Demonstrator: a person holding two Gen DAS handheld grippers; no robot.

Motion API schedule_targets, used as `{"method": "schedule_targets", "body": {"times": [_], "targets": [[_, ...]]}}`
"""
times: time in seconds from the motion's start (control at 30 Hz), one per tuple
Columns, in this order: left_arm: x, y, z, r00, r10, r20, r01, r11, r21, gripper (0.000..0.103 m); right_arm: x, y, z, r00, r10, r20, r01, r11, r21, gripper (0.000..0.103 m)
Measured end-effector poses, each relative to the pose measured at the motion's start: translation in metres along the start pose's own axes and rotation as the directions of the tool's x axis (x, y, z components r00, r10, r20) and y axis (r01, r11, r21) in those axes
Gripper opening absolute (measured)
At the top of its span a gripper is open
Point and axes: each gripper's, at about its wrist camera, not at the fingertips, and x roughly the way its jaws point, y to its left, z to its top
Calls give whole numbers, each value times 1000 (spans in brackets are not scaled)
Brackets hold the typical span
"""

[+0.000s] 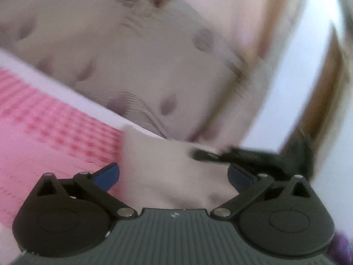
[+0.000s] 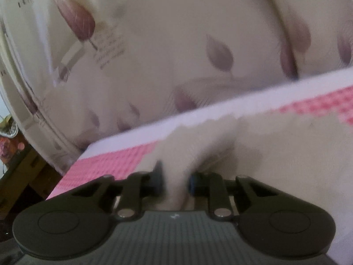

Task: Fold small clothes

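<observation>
Your right gripper [image 2: 175,185] has its jaws pinched on a raised fold of the small cream cloth garment [image 2: 275,154], which lies on the pink checked mat [image 2: 110,165] near its white far edge. Your left gripper [image 1: 173,174] stands wide open, gripping nothing — cloth merely lies between the jaws. Pull one-handed and the garment could drag or bunch. Only the left view shows the dark tool [image 1: 231,154] on the cloth's far corner — seemingly your other gripper.

Printed lines on leaf-patterned sheet [image 2: 106,50], too blurred to read; nothing else legible.
</observation>
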Motion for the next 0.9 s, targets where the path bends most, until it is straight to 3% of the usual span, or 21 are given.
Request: {"method": "schedule_targets", "body": {"times": [0.1,0.17,0.5,0.57,0.63,0.7,0.8,0.9], "targets": [[10,14,7,999,36,-20,-38,996,-85,103,-14,-14,12,999,-27,31,27,1000,-3,21],[15,16,6,998,45,-41,-49,995,-92,103,-25,-29,20,998,-52,42,52,999,-1,21],[22,-20,-10,997,37,-66,-26,988,155,103,-74,-102,19,980,-187,70,182,980,76,20],[24,-20,-11,997,40,-70,-29,987,159,103,-79,-109,18,978,-193,75,187,979,85,19],[25,-17,-10,996,44,-75,-33,989,143,103,-77,-104,16,967,-245,64,246,969,-5,19],[25,-14,-10,996,47,-78,-36,991,126,103,-69,-107,14,974,-225,36,225,974,-1,19],[24,-14,-10,996,53,-76,-43,991,129,103,-53,-102,7,959,-284,27,285,953,-102,19],[22,-19,-11,996,54,-70,-42,987,152,103,-54,-108,8,963,-267,30,268,961,-64,21]]}}
